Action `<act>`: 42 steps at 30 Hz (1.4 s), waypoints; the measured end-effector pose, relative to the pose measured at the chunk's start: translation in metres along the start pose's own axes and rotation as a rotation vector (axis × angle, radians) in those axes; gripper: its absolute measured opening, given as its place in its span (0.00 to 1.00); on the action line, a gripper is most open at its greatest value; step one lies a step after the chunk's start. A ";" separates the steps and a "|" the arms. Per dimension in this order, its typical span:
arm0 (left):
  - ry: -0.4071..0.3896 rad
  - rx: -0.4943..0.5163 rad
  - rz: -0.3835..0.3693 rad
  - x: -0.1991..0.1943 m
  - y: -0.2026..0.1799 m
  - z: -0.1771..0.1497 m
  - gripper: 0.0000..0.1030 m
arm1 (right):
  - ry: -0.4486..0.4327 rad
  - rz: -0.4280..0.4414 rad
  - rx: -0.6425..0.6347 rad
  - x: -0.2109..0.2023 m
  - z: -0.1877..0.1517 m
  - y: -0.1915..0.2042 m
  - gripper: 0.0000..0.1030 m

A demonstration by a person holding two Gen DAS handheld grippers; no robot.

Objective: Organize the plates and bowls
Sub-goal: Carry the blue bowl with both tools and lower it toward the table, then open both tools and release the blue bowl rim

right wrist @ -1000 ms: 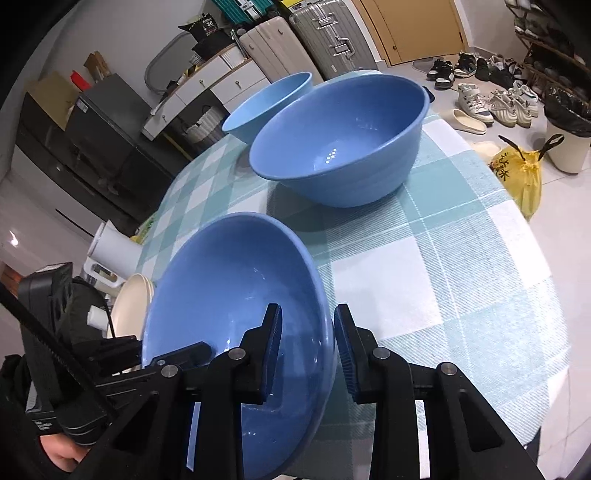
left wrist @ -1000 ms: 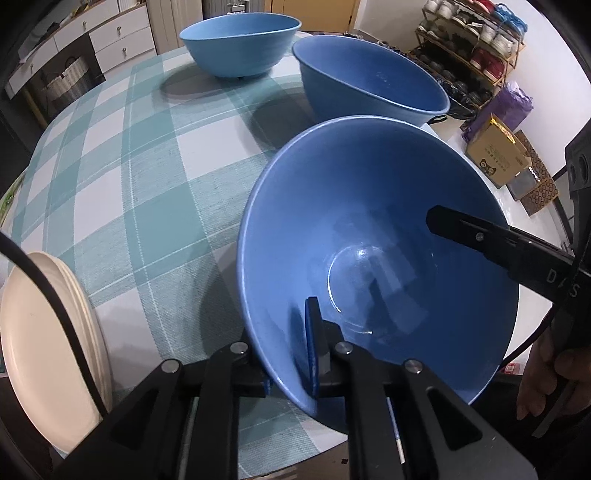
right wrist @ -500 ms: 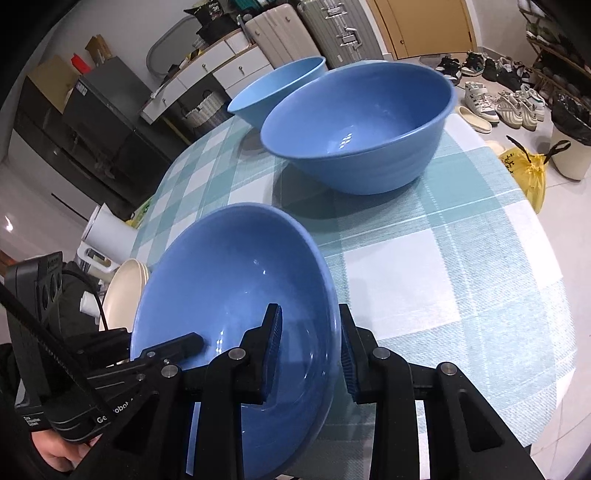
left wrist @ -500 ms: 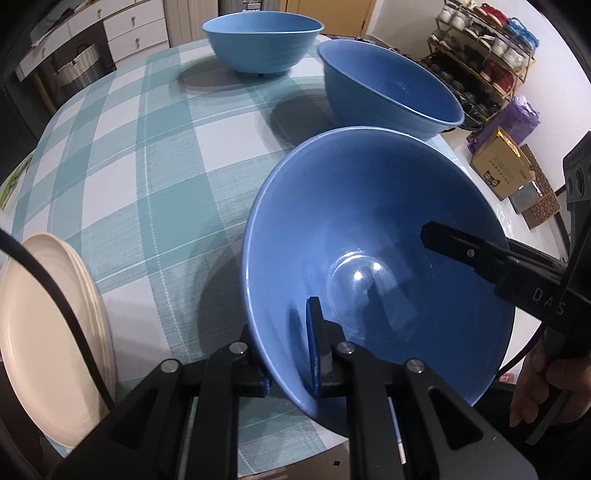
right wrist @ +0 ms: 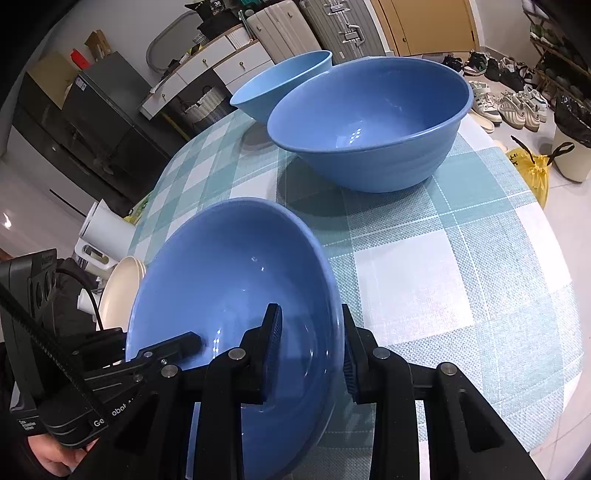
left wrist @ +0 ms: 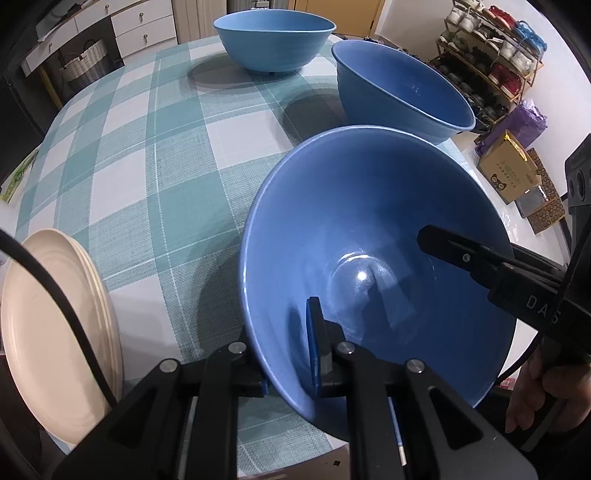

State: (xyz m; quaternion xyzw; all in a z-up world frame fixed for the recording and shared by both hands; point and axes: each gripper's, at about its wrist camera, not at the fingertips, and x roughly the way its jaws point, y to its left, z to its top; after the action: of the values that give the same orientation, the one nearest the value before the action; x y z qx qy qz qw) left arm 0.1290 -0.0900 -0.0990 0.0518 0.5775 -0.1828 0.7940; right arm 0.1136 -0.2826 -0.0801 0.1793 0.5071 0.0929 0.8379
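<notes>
A blue bowl [left wrist: 376, 236] [right wrist: 221, 280] is held above the checked tablecloth. My left gripper [left wrist: 288, 350] is shut on its near rim, one finger inside, one outside. My right gripper [right wrist: 310, 350] straddles the opposite rim with a gap between pad and wall on both sides, so it is open. A second blue bowl [left wrist: 399, 92] [right wrist: 369, 125] stands just beyond the held one. A third blue bowl [left wrist: 273, 40] [right wrist: 280, 81] stands at the far edge. A stack of cream plates [left wrist: 55, 325] [right wrist: 118, 288] sits at the table's near left.
The round table [left wrist: 147, 155] carries a teal and white checked cloth. A shoe rack [left wrist: 491, 48] and a cardboard box [left wrist: 513, 173] stand on the floor to the right. Drawers [left wrist: 122, 26], suitcases [right wrist: 332, 26] and a yellow bag [right wrist: 532, 170] lie beyond the table.
The held bowl has moved forward toward the second blue bowl, which now looks closer in both views. Both grippers keep the same places on its rim.
</notes>
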 end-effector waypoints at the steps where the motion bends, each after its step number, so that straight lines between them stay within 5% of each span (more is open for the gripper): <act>1: 0.002 0.000 -0.001 0.000 0.000 0.000 0.11 | -0.001 -0.001 -0.004 0.000 0.000 0.000 0.30; 17: -0.099 -0.083 -0.003 -0.031 0.020 -0.004 0.21 | -0.174 -0.078 -0.107 -0.039 -0.001 0.012 0.49; 21: -0.158 -0.071 0.021 -0.044 0.016 -0.008 0.42 | -0.203 -0.066 -0.097 -0.048 -0.001 0.011 0.49; 32: -0.323 -0.081 0.039 -0.078 0.012 -0.016 0.42 | -0.351 -0.068 -0.232 -0.079 -0.010 0.040 0.51; 42: -0.511 -0.062 0.074 -0.117 0.001 -0.029 0.43 | -0.484 -0.066 -0.328 -0.106 -0.023 0.065 0.72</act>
State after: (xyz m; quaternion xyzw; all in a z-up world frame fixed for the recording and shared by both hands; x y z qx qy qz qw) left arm 0.0717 -0.0536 0.0012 0.0006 0.3614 -0.1429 0.9214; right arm 0.0458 -0.2542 0.0223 0.0420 0.2763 0.1007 0.9549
